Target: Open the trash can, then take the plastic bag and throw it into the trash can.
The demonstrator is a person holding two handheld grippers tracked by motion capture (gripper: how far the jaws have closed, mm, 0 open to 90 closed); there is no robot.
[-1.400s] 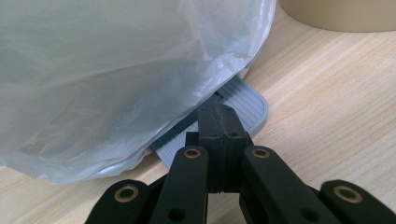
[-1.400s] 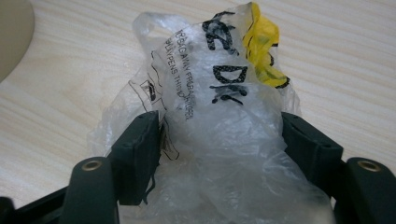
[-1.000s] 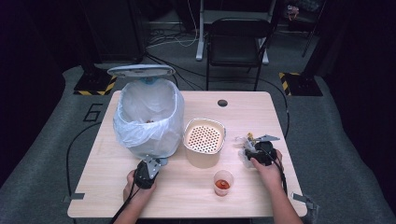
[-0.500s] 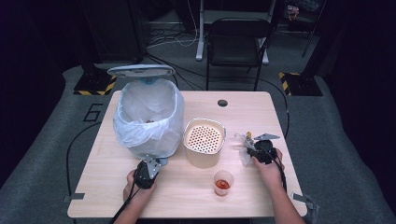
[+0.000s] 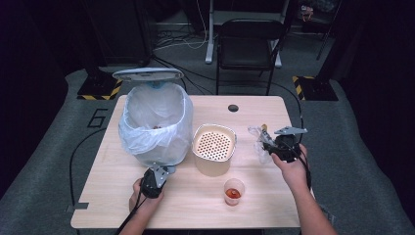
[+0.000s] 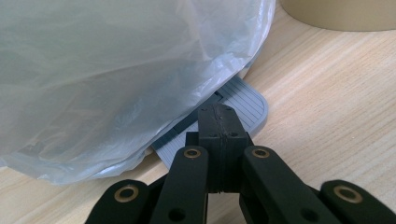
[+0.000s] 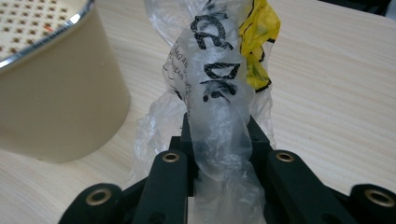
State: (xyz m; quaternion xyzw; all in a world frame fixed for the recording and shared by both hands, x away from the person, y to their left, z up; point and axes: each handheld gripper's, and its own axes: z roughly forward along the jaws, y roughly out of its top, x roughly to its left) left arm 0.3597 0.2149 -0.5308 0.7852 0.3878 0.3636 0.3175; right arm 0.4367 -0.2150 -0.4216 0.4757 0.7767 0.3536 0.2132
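A pedal bin [image 5: 155, 122] lined with a clear bag [image 6: 116, 70] stands at the table's left, its lid [image 5: 148, 74] raised. My left gripper [image 5: 159, 172] is shut with nothing between its jaws. Its tips [image 6: 218, 122] lie on the bin's grey ribbed pedal [image 6: 247, 100]. At the right, my right gripper [image 5: 266, 142] is shut on a crumpled clear plastic wrapper [image 7: 217, 70] with black print and a yellow patch. It holds the wrapper [image 5: 257, 139] just above the table.
A beige container [image 5: 214, 147] with a perforated top stands mid-table, close to the left of the held wrapper. A small clear cup [image 5: 234, 191] with red contents sits near the front edge. A black chair [image 5: 249, 44] stands behind the table.
My right gripper has closed on the wrapper and risen, lifting it off the table. The left hand has stayed at the pedal.
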